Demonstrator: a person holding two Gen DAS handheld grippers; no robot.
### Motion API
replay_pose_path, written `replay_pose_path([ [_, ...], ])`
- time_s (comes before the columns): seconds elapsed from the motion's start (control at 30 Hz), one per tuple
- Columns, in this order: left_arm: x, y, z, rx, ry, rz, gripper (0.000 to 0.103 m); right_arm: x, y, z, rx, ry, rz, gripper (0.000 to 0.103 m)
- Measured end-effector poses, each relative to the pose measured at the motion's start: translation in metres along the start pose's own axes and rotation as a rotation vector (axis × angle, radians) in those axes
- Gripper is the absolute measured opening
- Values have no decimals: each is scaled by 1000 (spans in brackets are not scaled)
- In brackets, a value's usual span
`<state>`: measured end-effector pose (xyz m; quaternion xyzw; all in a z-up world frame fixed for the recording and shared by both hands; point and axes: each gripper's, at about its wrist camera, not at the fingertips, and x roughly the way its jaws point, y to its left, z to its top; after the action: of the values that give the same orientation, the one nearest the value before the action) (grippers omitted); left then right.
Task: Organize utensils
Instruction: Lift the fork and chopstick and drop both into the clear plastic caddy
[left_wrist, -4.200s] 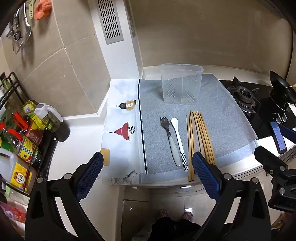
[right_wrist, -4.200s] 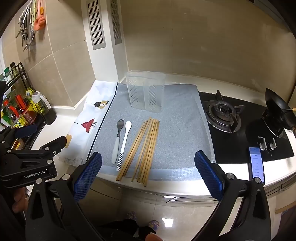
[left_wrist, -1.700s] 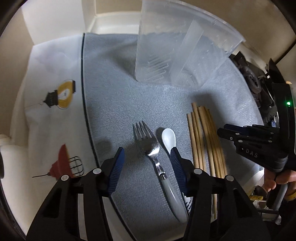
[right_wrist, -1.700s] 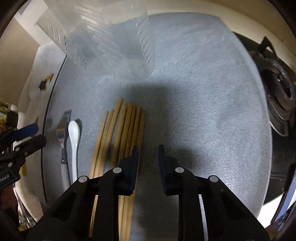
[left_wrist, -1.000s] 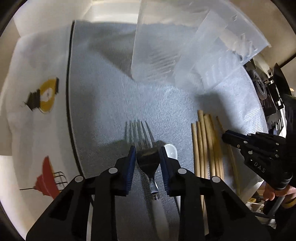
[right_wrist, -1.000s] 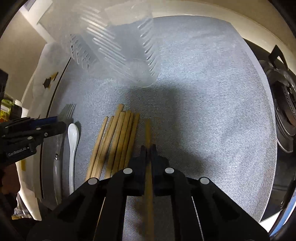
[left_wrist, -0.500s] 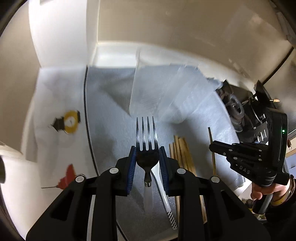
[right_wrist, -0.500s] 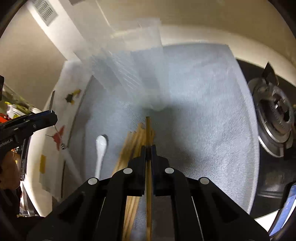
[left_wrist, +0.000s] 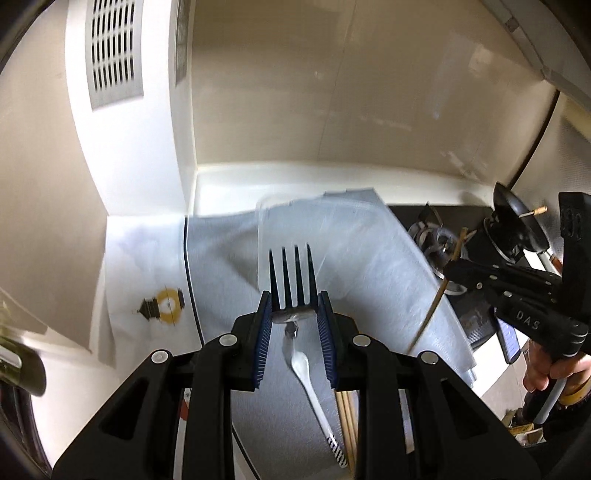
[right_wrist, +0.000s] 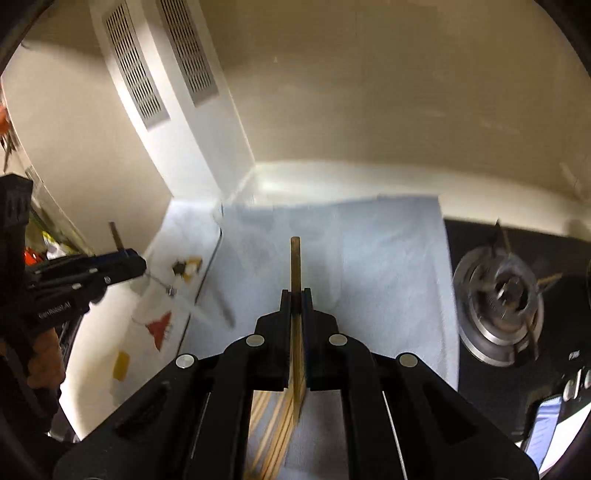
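Note:
My left gripper (left_wrist: 293, 306) is shut on a metal fork (left_wrist: 291, 273), with its tines pointing forward and its white handle hanging below the pads. It is raised above the grey mat (left_wrist: 221, 266). My right gripper (right_wrist: 295, 295) is shut on one wooden chopstick (right_wrist: 295, 262), also lifted off the mat. The clear plastic holder (left_wrist: 325, 229) stands blurred at the back of the mat, ahead of both grippers. A white spoon (left_wrist: 306, 369) and the other chopsticks (right_wrist: 273, 424) lie on the mat below. Each gripper shows in the other's view: right gripper (left_wrist: 456, 269), left gripper (right_wrist: 125, 266).
A white cloth with lantern prints (left_wrist: 147, 266) lies left of the mat. To the right are a gas burner (right_wrist: 502, 299), a black pan (left_wrist: 513, 225) and a phone (right_wrist: 543, 432). The tiled wall and a vented white column (right_wrist: 166, 62) close off the back.
Both grippers have risen from the mat and tilted up, the left lifting the fork and the right lifting one chopstick. The wall and vents have come into view.

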<state>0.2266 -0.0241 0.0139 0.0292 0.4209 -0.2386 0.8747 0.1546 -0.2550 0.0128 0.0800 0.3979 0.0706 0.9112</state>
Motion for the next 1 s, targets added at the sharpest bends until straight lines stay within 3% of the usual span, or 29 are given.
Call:
replay_pose_path([
  [0.3, -40, -6, 50, 15, -122, -22, 24, -56, 15, 64, -63, -192, 1, 6],
  [0.6, -56, -19, 96, 42, -243, -28, 24, -84, 25, 121, -119, -346, -11, 6],
  [0.77, -38, -26, 110, 48, -254, -16, 24, -62, 26, 135, -124, -354, -42, 6],
  [1.0, 17, -20, 108, 1, -185, 13, 24, -20, 21, 125, -125, -297, -63, 6],
])
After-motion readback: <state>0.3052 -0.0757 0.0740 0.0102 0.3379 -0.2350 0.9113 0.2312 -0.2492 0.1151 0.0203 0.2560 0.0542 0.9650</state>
